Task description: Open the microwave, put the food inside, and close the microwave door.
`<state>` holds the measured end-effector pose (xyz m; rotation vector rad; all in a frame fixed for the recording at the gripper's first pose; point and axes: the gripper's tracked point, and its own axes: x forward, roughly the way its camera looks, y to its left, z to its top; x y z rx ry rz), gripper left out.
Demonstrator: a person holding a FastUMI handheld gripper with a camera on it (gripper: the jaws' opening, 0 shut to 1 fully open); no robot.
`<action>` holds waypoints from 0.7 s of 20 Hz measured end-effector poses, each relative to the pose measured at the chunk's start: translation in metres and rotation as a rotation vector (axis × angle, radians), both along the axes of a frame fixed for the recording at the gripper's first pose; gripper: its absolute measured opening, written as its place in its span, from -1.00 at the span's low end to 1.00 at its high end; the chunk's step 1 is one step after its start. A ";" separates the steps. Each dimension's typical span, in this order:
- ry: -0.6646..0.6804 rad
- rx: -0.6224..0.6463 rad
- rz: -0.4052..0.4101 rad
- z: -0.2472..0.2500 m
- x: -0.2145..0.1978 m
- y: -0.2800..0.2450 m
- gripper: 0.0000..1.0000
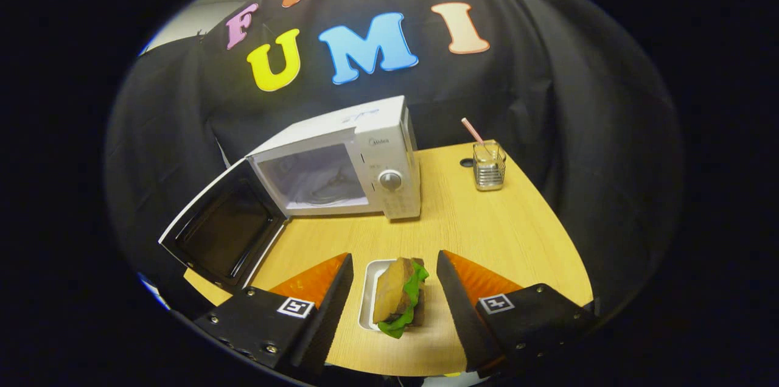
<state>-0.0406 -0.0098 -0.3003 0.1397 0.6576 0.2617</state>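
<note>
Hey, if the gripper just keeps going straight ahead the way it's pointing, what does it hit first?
Probably the sandwich on its small white tray, lying between the open gripper's fingers. Beyond it is bare table, then the open microwave; depth is hard to judge.

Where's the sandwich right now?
The sandwich sits on a small white tray on the table, between the open gripper's fingers, untouched, in front of the microwave, whose door is open.

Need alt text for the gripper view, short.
The gripper is open, its fingers on either side of a sandwich standing on a small white tray on a wooden table. Beyond, a white microwave stands with its door swung open; a glass with a straw stands beside it.
</note>
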 end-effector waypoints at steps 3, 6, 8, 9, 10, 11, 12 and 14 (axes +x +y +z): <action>0.097 0.025 0.004 -0.036 -0.003 -0.002 0.64; 0.186 0.057 -0.010 -0.064 -0.003 -0.005 0.64; 0.248 0.091 -0.026 -0.081 -0.004 -0.004 0.64; 0.269 0.102 -0.036 -0.084 -0.004 -0.003 0.64; 0.287 0.112 -0.047 -0.088 -0.005 -0.006 0.16; 0.297 0.151 -0.043 -0.085 -0.004 0.000 0.00; 0.317 0.157 -0.039 -0.085 -0.006 0.001 -0.29; 0.316 0.131 -0.034 -0.081 -0.003 -0.001 -0.58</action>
